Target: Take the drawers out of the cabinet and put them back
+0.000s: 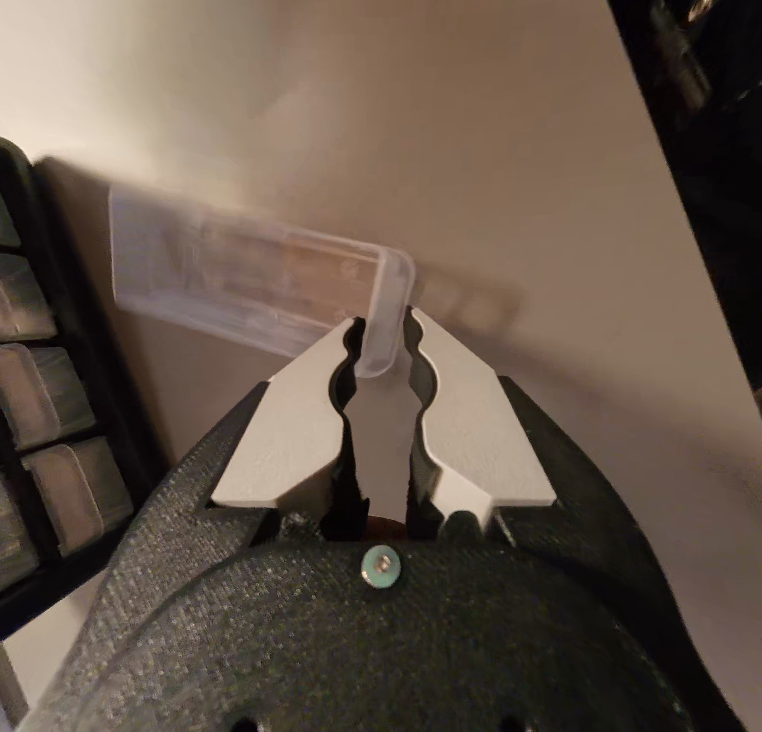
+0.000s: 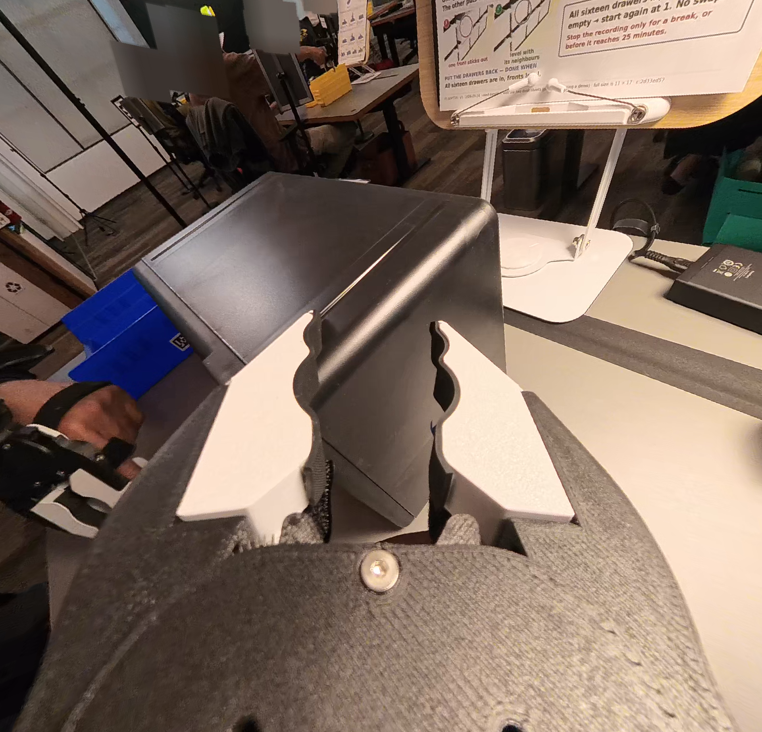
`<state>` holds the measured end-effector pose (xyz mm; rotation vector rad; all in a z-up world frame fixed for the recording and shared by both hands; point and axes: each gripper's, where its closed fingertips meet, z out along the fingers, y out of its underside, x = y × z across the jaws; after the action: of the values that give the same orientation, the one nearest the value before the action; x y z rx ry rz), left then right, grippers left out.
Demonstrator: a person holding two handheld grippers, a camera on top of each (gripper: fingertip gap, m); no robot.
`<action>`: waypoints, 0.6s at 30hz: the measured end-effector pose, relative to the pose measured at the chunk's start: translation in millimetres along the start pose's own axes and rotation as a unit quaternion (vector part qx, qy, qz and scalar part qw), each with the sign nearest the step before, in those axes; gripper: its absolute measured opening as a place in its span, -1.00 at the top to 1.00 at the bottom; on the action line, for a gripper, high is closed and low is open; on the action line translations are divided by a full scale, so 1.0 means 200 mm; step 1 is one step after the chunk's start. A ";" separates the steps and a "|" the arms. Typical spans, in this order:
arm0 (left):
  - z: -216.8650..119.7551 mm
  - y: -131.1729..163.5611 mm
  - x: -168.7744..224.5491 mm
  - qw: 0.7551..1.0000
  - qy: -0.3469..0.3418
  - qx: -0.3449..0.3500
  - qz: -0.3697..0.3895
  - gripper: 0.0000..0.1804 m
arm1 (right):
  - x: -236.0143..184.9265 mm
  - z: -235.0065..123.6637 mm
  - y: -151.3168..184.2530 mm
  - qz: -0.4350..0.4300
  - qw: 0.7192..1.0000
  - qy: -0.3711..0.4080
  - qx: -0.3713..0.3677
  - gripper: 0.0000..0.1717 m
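At the left gripper, one clear plastic drawer is out of the cabinet and held above the pale tabletop; both pads press on its front pull tab, and its body, blurred, runs off to the left. One black cabinet fills the left edge of that view, with at least four drawers seated in its slots; the count beyond that cannot be told. A dark object crosses the upper right corner, too blurred to name.

On the right side, the right gripper stands spread over the top edge of a black cabinet; whether its pads touch the cabinet cannot be told. Around it: one white stand carrying an instruction sheet, one black box with a cable, one blue bin behind. The person's hand and the left gripper occupy the lower left.

Open tabletop lies right of the cabinet, up to a dark strip crossing it.
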<state>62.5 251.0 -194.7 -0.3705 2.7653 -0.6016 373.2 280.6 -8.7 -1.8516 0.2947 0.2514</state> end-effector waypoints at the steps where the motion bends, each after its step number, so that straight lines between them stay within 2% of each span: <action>1: -0.01 -0.03 0.00 1.000 -0.002 0.014 -0.005 0.81 | 0.00 0.00 0.00 0.000 1.000 0.000 0.000 0.34; 9: -0.29 -0.32 -0.13 0.986 0.003 0.153 -0.071 0.84 | 0.00 0.00 0.00 0.001 1.000 -0.001 0.001 0.35; 13: -0.38 -0.41 -0.26 0.984 0.000 0.151 -0.100 0.84 | 0.00 0.00 0.00 0.002 1.000 -0.002 0.001 0.35; 18: -0.38 -0.48 -0.40 0.983 0.028 0.124 -0.133 0.84 | 0.00 0.00 0.00 0.003 1.000 -0.003 0.001 0.34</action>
<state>130.0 218.7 -69.0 -0.6792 2.6677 -1.0241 373.0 280.9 -8.7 -1.8472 0.2959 0.2612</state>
